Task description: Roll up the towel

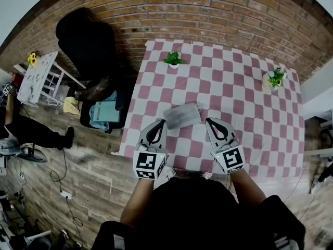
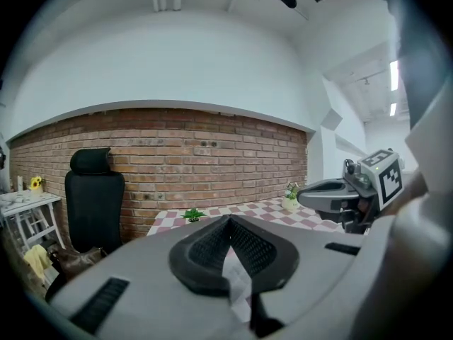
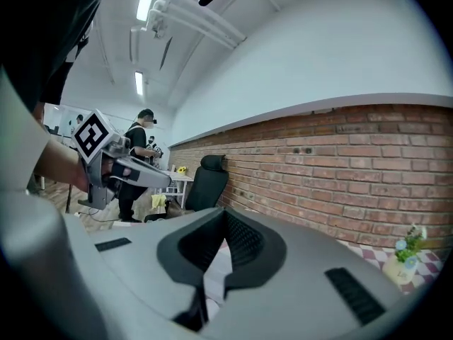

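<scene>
The grey towel [image 1: 182, 115] lies on the checked tablecloth [image 1: 244, 87], between the tips of the two grippers in the head view. From the left gripper [image 1: 161, 122], jaws pressed together, it sits at about two o'clock. From the right gripper [image 1: 208, 121], jaws also together, it sits at about ten o'clock. Its edges are close to both tips.

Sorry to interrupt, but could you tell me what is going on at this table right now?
A person stands at the checkered table with a tool in each hand, working on a grey towel. The left tool and the right tool are each shut on a near corner of the towel. The towel is not rolled yet. Two potted plants stand farther back, away from it.
</scene>
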{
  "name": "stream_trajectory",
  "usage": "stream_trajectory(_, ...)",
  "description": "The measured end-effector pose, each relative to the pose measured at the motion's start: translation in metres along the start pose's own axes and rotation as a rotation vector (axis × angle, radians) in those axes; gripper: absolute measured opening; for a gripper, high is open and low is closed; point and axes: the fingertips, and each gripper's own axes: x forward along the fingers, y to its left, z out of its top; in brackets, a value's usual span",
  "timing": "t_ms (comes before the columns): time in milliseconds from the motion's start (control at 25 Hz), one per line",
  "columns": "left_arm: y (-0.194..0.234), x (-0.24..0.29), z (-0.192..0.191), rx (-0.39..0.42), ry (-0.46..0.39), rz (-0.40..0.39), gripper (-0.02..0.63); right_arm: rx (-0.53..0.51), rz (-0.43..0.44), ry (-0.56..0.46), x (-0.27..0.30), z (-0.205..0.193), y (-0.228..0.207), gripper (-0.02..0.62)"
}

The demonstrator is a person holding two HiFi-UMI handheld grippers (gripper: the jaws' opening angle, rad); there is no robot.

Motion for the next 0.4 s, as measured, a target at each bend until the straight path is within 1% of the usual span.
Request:
stream_trajectory(240,-0.001,0.000,0.001,0.004,0.001,-0.003,-0.008,0.000,-0.018,0.034,-0.004,-0.010,-0.004,-0.002)
stream_trajectory(400,0.000,-0.001,0.005,0.013,0.000,0.002,-0.008,-0.038,-0.028,0.064,-0.005,-0.016,-0.006,-0.002)
